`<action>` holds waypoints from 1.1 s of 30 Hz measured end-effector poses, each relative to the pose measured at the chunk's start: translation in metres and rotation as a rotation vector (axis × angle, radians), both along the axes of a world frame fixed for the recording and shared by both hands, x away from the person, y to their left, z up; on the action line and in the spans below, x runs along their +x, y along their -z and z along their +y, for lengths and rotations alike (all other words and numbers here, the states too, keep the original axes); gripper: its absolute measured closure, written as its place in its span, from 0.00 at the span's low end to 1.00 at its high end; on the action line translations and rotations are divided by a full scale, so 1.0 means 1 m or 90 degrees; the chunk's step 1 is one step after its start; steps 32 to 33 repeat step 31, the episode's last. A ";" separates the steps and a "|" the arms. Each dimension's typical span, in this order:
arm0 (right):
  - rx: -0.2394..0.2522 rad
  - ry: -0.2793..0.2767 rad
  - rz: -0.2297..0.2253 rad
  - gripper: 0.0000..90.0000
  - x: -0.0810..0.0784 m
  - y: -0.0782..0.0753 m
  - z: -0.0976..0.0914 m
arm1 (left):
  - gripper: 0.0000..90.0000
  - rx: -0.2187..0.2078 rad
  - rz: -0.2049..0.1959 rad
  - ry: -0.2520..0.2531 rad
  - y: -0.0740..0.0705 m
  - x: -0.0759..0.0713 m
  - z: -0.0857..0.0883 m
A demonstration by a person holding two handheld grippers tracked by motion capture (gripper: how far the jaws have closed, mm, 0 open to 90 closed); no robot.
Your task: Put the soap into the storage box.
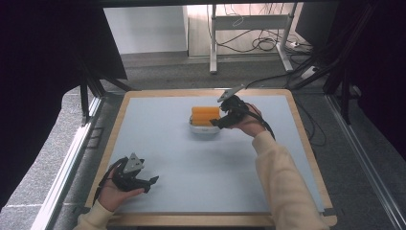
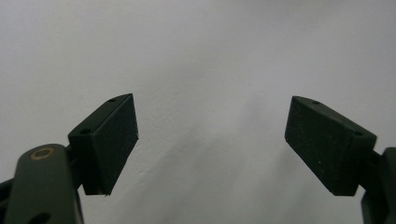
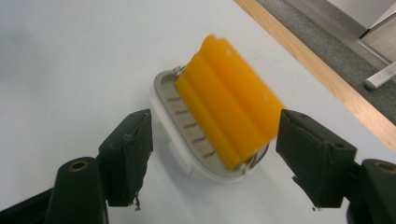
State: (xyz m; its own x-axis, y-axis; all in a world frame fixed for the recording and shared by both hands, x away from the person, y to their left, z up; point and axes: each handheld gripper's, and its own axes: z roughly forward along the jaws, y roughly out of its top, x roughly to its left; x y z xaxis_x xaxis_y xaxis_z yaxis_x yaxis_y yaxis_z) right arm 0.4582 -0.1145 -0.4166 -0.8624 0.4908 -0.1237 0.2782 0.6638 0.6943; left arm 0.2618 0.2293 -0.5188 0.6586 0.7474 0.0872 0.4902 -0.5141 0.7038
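An orange ridged block [image 1: 206, 115] lies on a white dish with a metal rack [image 1: 203, 130] near the middle of the far half of the table. My right gripper [image 1: 216, 123] is just right of the dish and points at it. In the right gripper view, the block [image 3: 229, 98] and dish [image 3: 170, 100] sit ahead of my right gripper [image 3: 215, 128]. Its jaws stand open on either side of the block's near end, with neither pad pressing on it. My left gripper [image 1: 153, 181] rests at the near left, open, with bare table between its pads [image 2: 112, 140].
The pale blue table top [image 1: 191, 163] has a wooden rim [image 1: 206, 219] all round. Beyond its far edge stand a metal desk frame [image 1: 249, 28] and loose cables on the floor. Black frame rails run along both sides.
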 end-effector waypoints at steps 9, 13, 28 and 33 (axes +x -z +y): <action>0.042 0.063 -0.056 0.28 -0.064 0.010 -0.049 | 0.19 0.002 -0.001 -0.003 0.000 0.000 0.000; 0.067 0.090 -0.051 0.27 -0.091 0.016 -0.074 | 0.19 0.004 -0.001 -0.001 0.001 0.000 -0.002; 0.096 0.157 -0.015 0.25 -0.134 0.058 -0.120 | 0.19 -0.003 -0.012 -0.002 -0.005 0.004 -0.003; 0.104 0.158 -0.034 0.25 -0.134 0.056 -0.118 | 0.19 0.001 -0.010 0.004 -0.004 0.006 -0.006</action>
